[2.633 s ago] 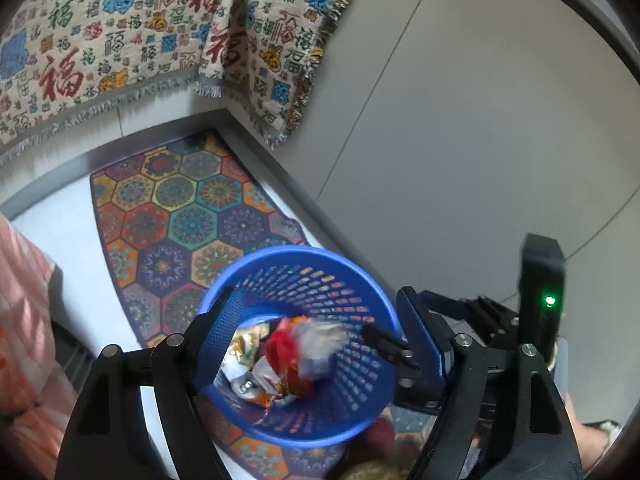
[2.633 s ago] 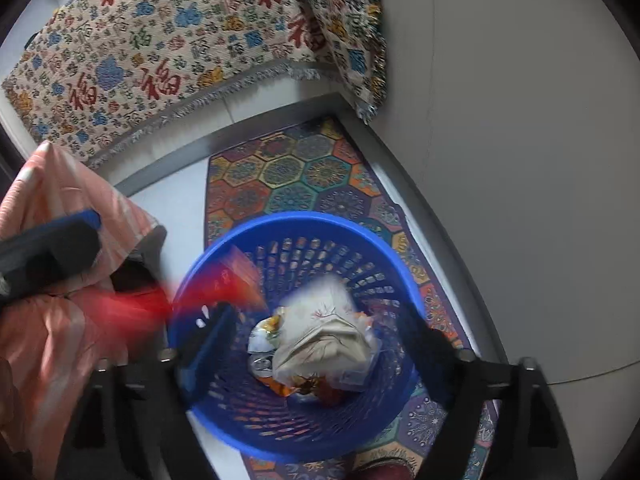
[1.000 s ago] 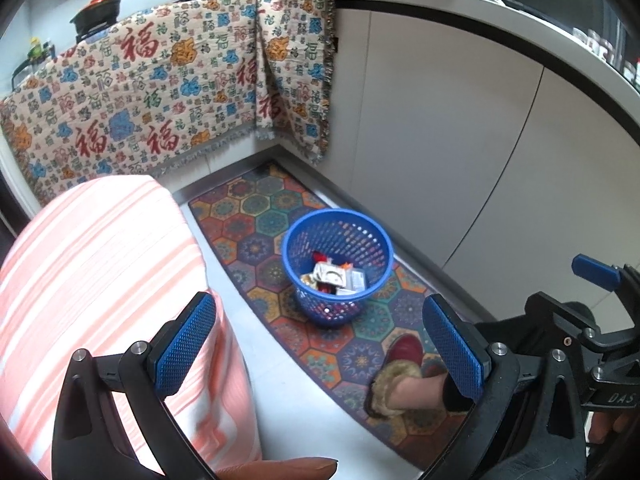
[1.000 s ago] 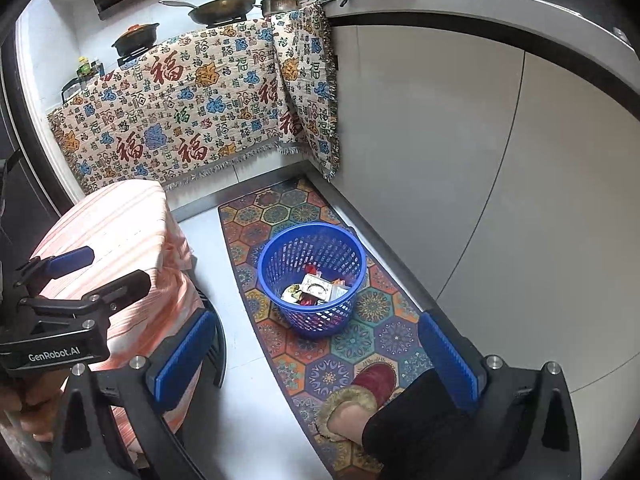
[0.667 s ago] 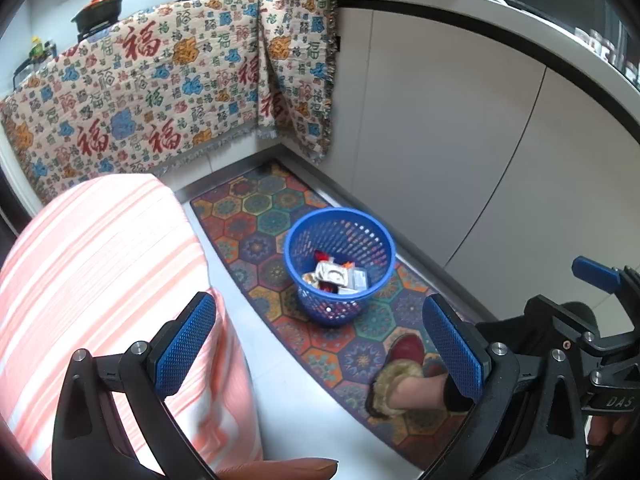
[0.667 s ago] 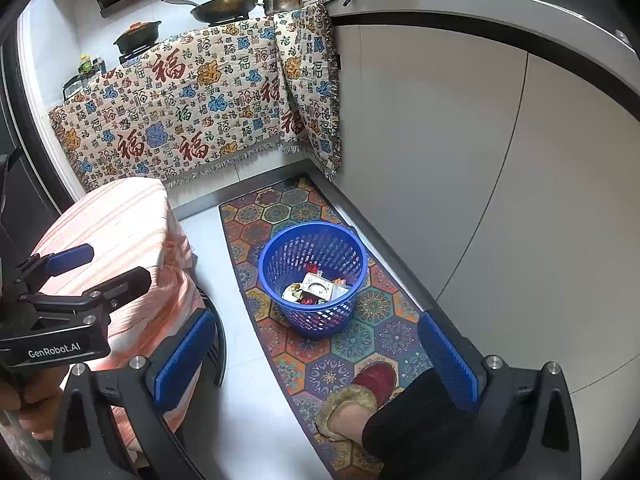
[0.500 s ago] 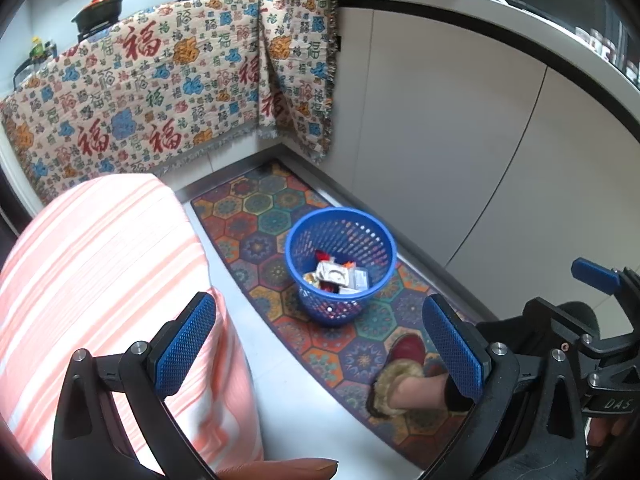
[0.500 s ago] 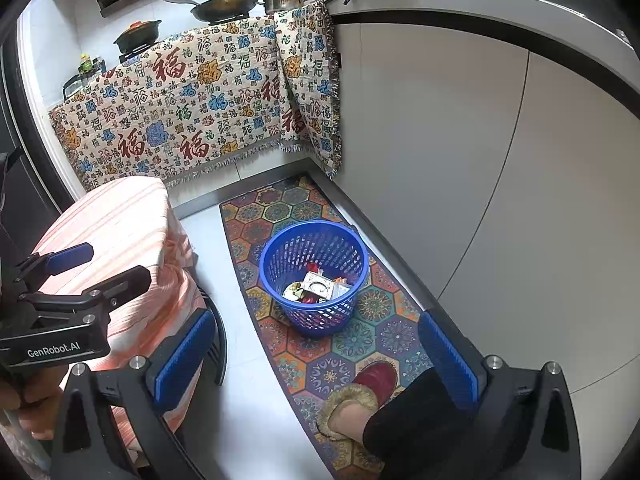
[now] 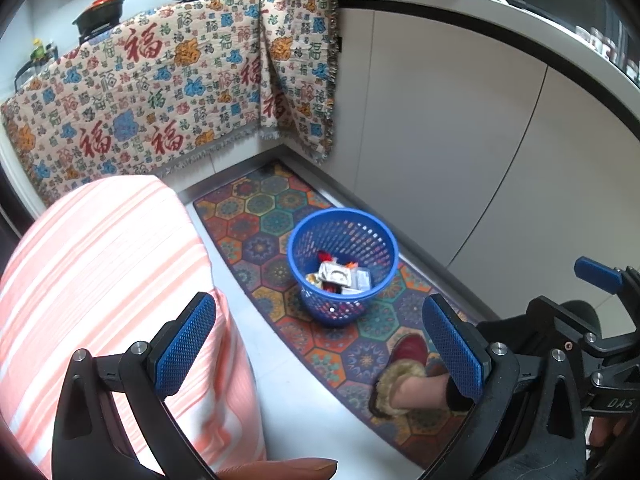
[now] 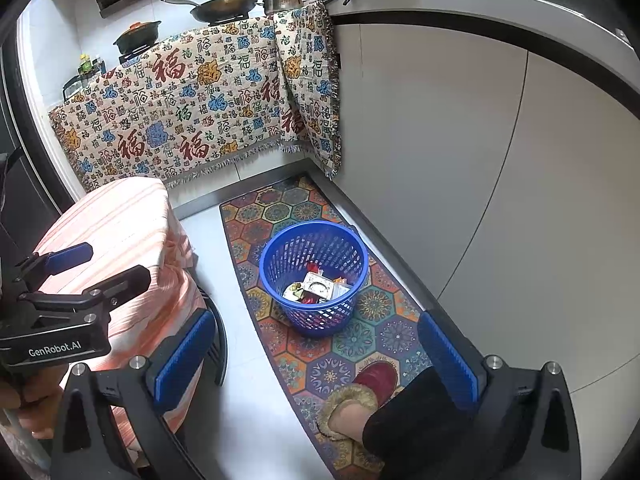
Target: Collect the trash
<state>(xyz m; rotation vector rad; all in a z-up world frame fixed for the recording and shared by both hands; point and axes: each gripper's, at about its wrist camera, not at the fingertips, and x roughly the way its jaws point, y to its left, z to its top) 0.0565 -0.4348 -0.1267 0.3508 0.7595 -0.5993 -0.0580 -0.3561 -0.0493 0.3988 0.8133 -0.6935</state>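
A blue mesh trash basket [image 9: 343,225] stands on a patterned floor mat [image 9: 276,216] and holds crumpled wrappers and papers [image 9: 338,276]. It shows in the right wrist view too [image 10: 314,236], with the trash [image 10: 316,286] inside. My left gripper [image 9: 320,344] is open and empty, held high above the floor, back from the basket. My right gripper [image 10: 316,352] is open and empty, also high above the mat. The left gripper's body shows at the left of the right wrist view [image 10: 60,320].
A table with an orange striped cloth [image 9: 92,264] stands left of the basket. White cabinet fronts [image 9: 440,140] run along the right. A patterned cloth [image 9: 160,104] hangs over the far counter with pans on top. A person's red slipper [image 10: 372,380] rests on the mat.
Both grippers have risen from just over the basket to high above it; the trash that was falling now lies inside. Over the last second almost nothing has moved.
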